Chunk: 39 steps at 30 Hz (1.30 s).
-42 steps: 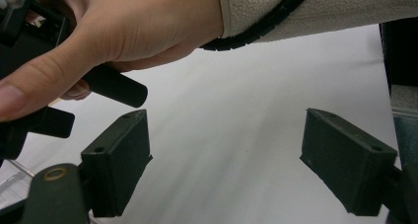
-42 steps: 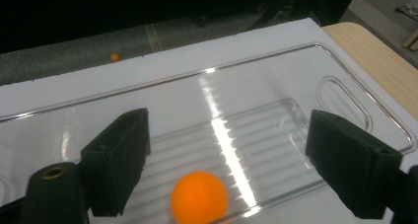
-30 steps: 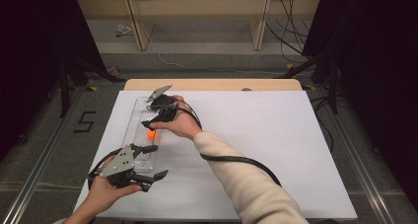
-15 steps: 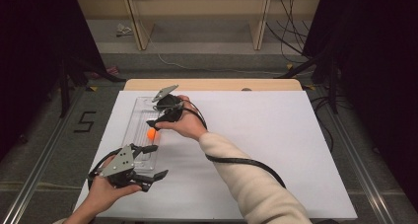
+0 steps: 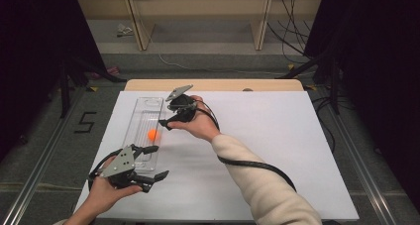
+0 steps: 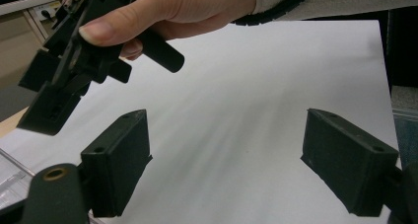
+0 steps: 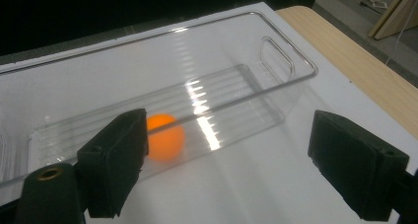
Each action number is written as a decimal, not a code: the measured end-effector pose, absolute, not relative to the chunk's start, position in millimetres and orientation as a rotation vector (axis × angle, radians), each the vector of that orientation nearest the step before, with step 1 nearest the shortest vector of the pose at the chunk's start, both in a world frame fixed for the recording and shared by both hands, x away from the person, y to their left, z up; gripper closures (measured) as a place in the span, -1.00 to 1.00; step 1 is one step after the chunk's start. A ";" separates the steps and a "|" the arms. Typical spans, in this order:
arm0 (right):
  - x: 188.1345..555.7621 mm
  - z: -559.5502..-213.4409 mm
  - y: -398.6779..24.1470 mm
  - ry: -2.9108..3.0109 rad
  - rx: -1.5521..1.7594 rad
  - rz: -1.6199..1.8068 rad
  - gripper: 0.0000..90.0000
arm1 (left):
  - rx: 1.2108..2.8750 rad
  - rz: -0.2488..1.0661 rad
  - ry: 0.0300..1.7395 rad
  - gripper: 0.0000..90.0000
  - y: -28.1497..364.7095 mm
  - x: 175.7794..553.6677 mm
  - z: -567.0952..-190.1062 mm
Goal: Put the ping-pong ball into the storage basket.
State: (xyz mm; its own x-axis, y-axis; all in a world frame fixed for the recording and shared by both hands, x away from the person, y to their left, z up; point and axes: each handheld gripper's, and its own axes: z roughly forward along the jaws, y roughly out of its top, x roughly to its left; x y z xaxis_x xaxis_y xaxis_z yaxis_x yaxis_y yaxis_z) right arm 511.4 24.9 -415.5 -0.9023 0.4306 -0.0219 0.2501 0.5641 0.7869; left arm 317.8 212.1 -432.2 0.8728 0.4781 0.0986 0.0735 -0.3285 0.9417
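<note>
A small orange ball (image 5: 152, 134) (image 7: 166, 136) lies on the floor of a long clear plastic bin (image 5: 142, 117) (image 7: 276, 86) at the left of the white table. My right gripper (image 5: 167, 123) (image 7: 231, 157) hovers just right of the bin's middle, open, with nothing between its jaws. In the right gripper view the ball sits behind the bin's near wall, beside the left jaw. My left gripper (image 5: 152, 162) (image 6: 231, 169) is at the bin's near end, open and empty, above bare white table. The left gripper view shows the other hand (image 6: 187, 7) holding the right gripper.
The white table top (image 5: 277, 150) stretches to the right of both hands. A wooden strip (image 5: 213, 84) runs along its far edge. Beyond it are floor cables (image 5: 297, 36) and wooden frame legs. A black cable trails from the right gripper along the sleeve (image 5: 257, 165).
My right gripper has shifted a little to the right, away from the bin. The orange ball and the left gripper have stayed where they were.
</note>
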 end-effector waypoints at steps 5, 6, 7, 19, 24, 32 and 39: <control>509.6 -413.1 14.0 2.577 0.587 1.251 -0.63 | 1.876 0.431 0.414 -0.60 212.2 317.8 -432.3; 509.3 -412.8 11.7 2.577 0.585 1.249 -0.63 | 1.875 0.431 0.415 -0.60 212.2 317.8 -432.3; 508.9 -412.4 9.5 2.574 0.589 1.250 -0.63 | 1.876 0.431 0.414 -0.60 212.1 317.8 -432.2; 503.8 -413.4 -17.2 2.563 0.624 1.237 -0.63 | 1.877 0.432 0.415 -0.60 212.1 317.8 -432.3; 502.5 -414.7 -29.9 2.552 0.643 1.236 -0.63 | 1.876 0.432 0.417 -0.60 212.1 317.8 -432.4; 498.8 -417.0 -51.0 2.535 0.680 1.227 -0.63 | 1.876 0.433 0.418 -0.60 212.0 317.7 -432.4; 495.2 -420.9 -70.4 2.527 0.717 1.214 -0.63 | 1.877 0.433 0.419 -0.60 212.1 317.9 -432.5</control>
